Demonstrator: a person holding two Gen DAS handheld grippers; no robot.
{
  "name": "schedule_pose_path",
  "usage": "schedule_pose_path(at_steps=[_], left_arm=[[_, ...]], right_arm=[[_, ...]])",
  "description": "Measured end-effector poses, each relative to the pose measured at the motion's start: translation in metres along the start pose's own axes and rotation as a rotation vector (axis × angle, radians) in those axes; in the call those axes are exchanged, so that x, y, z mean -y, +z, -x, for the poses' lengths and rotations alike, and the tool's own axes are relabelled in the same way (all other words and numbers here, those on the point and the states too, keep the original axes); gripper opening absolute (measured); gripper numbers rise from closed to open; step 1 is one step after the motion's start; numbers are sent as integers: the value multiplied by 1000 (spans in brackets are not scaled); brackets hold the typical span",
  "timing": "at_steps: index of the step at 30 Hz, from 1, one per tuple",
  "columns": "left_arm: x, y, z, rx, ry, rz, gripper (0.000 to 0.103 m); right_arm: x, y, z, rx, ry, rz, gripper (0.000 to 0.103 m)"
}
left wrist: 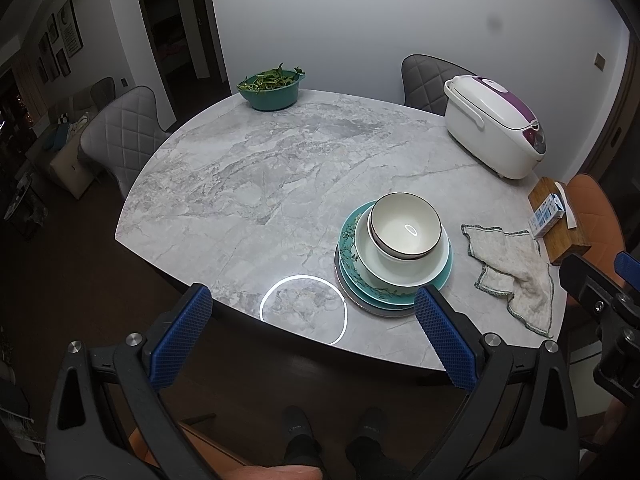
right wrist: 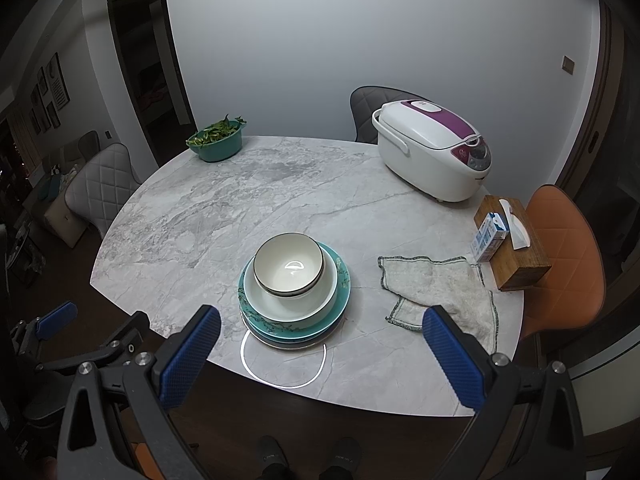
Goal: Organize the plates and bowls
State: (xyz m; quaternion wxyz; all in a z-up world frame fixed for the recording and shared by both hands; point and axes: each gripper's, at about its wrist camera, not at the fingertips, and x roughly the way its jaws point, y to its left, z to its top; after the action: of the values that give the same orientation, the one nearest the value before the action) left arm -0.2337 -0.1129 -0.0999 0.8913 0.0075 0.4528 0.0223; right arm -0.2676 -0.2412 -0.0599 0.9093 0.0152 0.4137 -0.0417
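From the left wrist, the left gripper (left wrist: 312, 340) hangs spread and empty, short of the stack of plates and bowls (left wrist: 394, 254) on the marble table (left wrist: 240, 168). From the right wrist, the right gripper (right wrist: 320, 354), likewise spread, frames that stack (right wrist: 294, 288) beside the cloth (right wrist: 440, 292).

One stack (right wrist: 294, 300) holds two bowls and at least two plates. The table (right wrist: 224, 208) also carries one green basin of greens (right wrist: 216, 142), one rice cooker (right wrist: 434, 156), one cloth (right wrist: 440, 292), one tissue box (right wrist: 514, 248) and one small carton (right wrist: 489, 240). Three chairs show.
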Motion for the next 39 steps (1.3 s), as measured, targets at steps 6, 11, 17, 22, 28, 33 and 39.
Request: schedule_pose_path(at_steps=[6, 11, 17, 22, 28, 33, 39], left_arm=[[1, 1, -2, -2, 0, -1, 103], [1, 1, -2, -4, -1, 1, 103], [0, 1, -2, -4, -1, 1, 103], [0, 2, -5, -3, 0, 1, 103], [-1, 7, -8, 0, 6, 0, 103], [-1, 7, -9, 0, 8, 2, 103], [-2, 8, -9, 0, 6, 1, 103]], right_arm=[[-1, 1, 0, 1, 1, 3, 103], [-1, 1, 0, 0, 1, 3, 103], [0, 1, 0, -1, 1, 4, 103], [1, 1, -2, 1, -1, 4, 103], [3, 3, -3, 2, 1, 7, 103], [4, 3, -3, -1, 1, 8, 103], [4, 3, -3, 2, 1, 9, 103]])
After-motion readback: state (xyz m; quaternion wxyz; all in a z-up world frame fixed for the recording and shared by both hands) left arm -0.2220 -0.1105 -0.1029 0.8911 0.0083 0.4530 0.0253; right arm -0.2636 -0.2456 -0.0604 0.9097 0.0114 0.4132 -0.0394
